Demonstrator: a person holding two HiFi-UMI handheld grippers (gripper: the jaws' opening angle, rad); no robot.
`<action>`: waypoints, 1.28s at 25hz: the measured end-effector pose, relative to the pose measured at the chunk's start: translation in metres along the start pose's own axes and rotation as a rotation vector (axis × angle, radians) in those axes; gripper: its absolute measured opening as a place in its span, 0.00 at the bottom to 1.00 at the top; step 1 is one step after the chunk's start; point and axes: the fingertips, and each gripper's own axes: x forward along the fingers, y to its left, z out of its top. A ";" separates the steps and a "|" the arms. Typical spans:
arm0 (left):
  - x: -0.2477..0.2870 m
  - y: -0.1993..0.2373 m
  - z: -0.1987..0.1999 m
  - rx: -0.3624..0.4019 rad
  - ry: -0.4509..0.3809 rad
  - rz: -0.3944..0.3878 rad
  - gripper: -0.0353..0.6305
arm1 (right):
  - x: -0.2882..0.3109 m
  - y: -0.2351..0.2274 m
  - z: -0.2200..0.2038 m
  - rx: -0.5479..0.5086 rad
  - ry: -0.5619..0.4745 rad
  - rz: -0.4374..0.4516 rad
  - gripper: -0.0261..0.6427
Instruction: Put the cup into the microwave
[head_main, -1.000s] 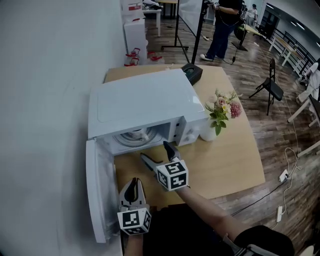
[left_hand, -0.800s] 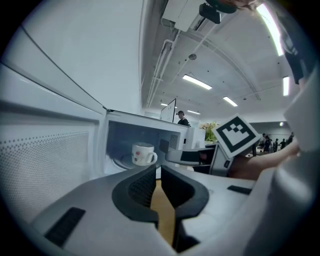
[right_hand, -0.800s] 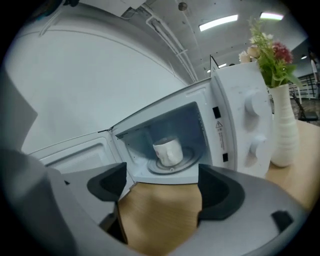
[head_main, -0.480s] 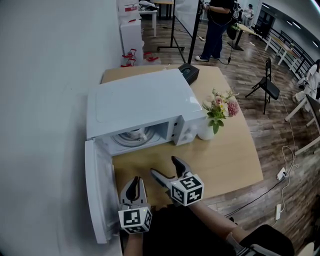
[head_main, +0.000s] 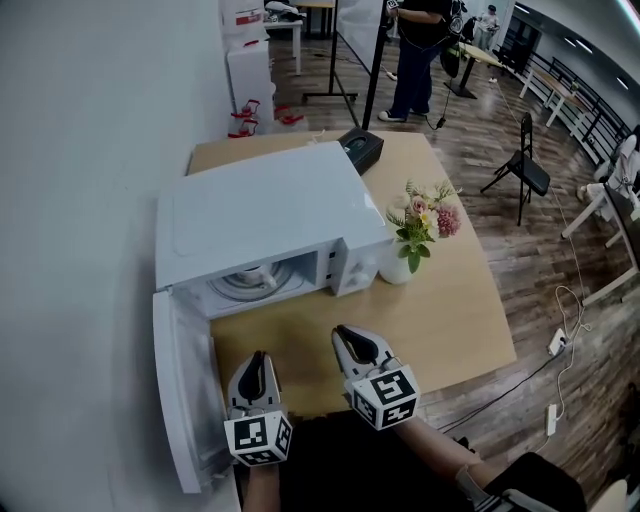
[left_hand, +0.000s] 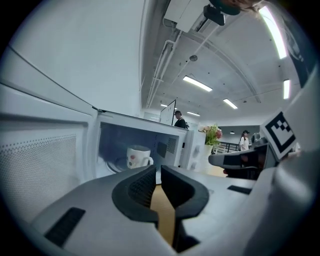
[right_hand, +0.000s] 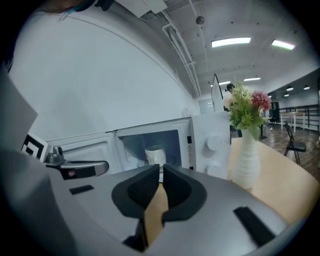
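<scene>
Cup (left_hand: 138, 156) was noted standing inside the microwave (head_main: 260, 215), whose door (head_main: 178, 400) was swung open at near left. Right gripper (right_hand: 161, 172) jaws had just been closed on nothing; left gripper (left_hand: 157, 172) was shut, empty. Placement was judged done; the door's closing was judged next.

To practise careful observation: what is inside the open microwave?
A white spotted cup stands on the turntable in the microwave. The casing covers the cavity's upper and rear parts.

Office hall, folding chair (head_main: 524, 168), strip lights (right_hand: 230, 42)
</scene>
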 end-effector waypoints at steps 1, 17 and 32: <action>0.000 0.000 0.003 0.000 -0.001 0.003 0.07 | -0.005 -0.004 0.003 -0.023 -0.006 -0.010 0.06; -0.013 -0.002 0.023 0.015 -0.007 -0.011 0.07 | -0.067 -0.094 0.047 0.056 -0.188 -0.104 0.03; -0.002 -0.009 0.011 0.015 0.040 -0.021 0.06 | -0.064 -0.100 0.025 0.070 -0.116 -0.119 0.03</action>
